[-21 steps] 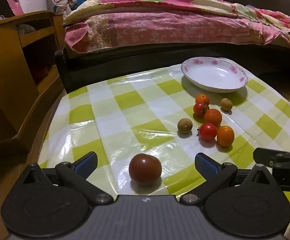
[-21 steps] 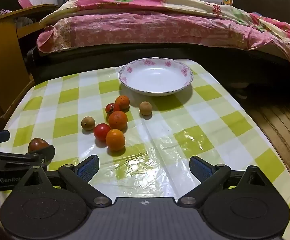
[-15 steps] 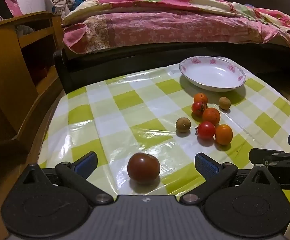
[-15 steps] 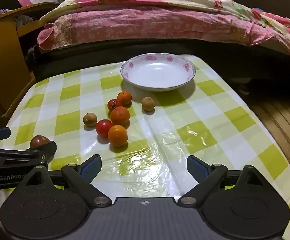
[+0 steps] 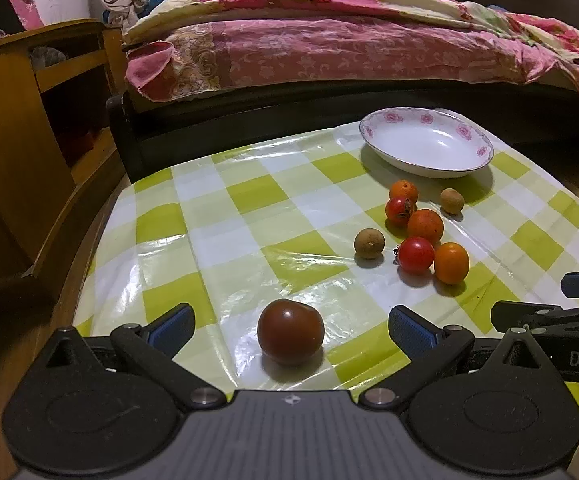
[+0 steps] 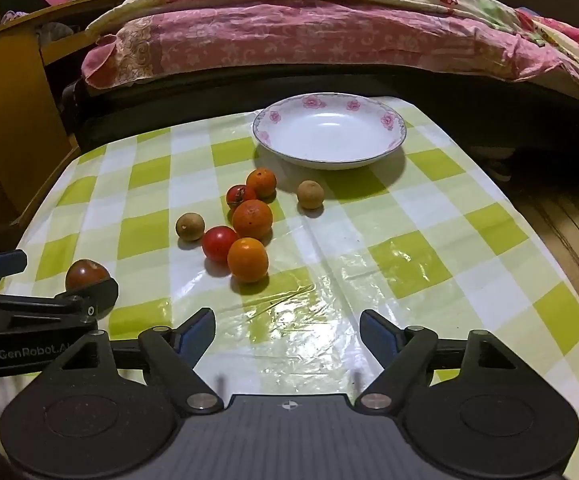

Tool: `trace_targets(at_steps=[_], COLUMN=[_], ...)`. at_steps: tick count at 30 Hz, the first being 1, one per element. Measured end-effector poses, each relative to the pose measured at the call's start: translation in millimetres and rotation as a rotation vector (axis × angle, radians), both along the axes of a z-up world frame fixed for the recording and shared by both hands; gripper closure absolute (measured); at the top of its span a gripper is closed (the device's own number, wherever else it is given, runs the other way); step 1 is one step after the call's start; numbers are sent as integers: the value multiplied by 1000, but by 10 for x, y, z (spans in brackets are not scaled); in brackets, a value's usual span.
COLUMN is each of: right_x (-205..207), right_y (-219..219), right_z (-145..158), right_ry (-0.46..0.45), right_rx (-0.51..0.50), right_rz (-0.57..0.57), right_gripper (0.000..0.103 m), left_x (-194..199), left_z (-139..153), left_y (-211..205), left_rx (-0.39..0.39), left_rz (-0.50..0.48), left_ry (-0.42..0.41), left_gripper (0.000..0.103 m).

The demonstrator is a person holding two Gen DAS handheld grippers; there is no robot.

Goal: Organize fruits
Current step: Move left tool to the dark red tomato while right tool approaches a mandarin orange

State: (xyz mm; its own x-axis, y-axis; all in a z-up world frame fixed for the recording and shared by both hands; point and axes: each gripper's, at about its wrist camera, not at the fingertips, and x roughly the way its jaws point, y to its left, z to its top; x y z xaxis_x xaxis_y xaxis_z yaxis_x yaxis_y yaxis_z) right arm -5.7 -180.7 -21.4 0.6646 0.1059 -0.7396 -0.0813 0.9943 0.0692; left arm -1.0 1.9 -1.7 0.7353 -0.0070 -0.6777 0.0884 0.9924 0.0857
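Left gripper (image 5: 290, 326): jaws spread wide, nothing clasped, blue pads either side of the dark red tomato (image 5: 290, 332) and clear of it; the tomato rests on the checked tablecloth (image 5: 225, 216) near the table's near edge. Right gripper (image 6: 287, 330): likewise spread and empty, over bare cloth, the fruit cluster ahead of it. Cluster, mid-table: orange fruit (image 6: 248, 259), red tomato (image 6: 220, 243), larger orange fruit (image 6: 252, 219), with more small fruits beyond them. White flowered dish (image 6: 329, 130): far end of table, empty, well apart from the dark tomato. Step in hand, by judgement: left-hand pick of the dark tomato. Handling note: settle lower so the pads meet its widest girth, centre it, squeeze gently since the skin is smooth and round, then lift straight before carrying it to the dish.
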Motion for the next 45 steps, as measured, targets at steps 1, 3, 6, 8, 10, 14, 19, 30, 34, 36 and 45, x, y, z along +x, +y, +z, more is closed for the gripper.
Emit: trace_targets(at_steps=[1, 3, 6, 8, 10, 14, 19, 30, 34, 36, 45], right_x=[9, 11, 16, 22, 29, 44, 57, 122, 160, 184, 359], right_y=[-17, -18, -12, -7, -3, 7, 21, 63, 63, 51, 39], right_z=[-4, -15, -26, -32, -36, -52, -70, -95, -122, -137, -146], right_ry=[2, 4, 9, 12, 15, 22, 27, 25, 25, 27, 2], right_rx=[4, 8, 14, 17, 21, 26, 29, 34, 38, 38, 39], right_rz=[3, 4, 7, 7, 9, 17, 27, 59, 68, 68, 90], right_gripper=[29, 30, 32, 32, 32, 33, 34, 35, 35, 35, 35], left_x=[1, 4, 11, 14, 15, 17, 24, 75, 108, 127, 208], left_z=[-2, -8, -12, -18, -26, -29, -57, -168, -201, -224, -311], left_y=[-2, -2, 0, 0, 3, 2, 11, 24, 30, 24, 21], left_rx=[0, -2, -3, -5, -4, -6, -5, 1, -4, -1, -30], left_rz=[-3, -5, -5, -4, -4, -5, -22, -46, -54, -58, -68], left_ry=[-1, 0, 2, 4, 4, 6, 1, 9, 8, 12, 60], left_gripper=[0, 0, 0, 0, 0, 0, 0, 4, 8, 10, 36])
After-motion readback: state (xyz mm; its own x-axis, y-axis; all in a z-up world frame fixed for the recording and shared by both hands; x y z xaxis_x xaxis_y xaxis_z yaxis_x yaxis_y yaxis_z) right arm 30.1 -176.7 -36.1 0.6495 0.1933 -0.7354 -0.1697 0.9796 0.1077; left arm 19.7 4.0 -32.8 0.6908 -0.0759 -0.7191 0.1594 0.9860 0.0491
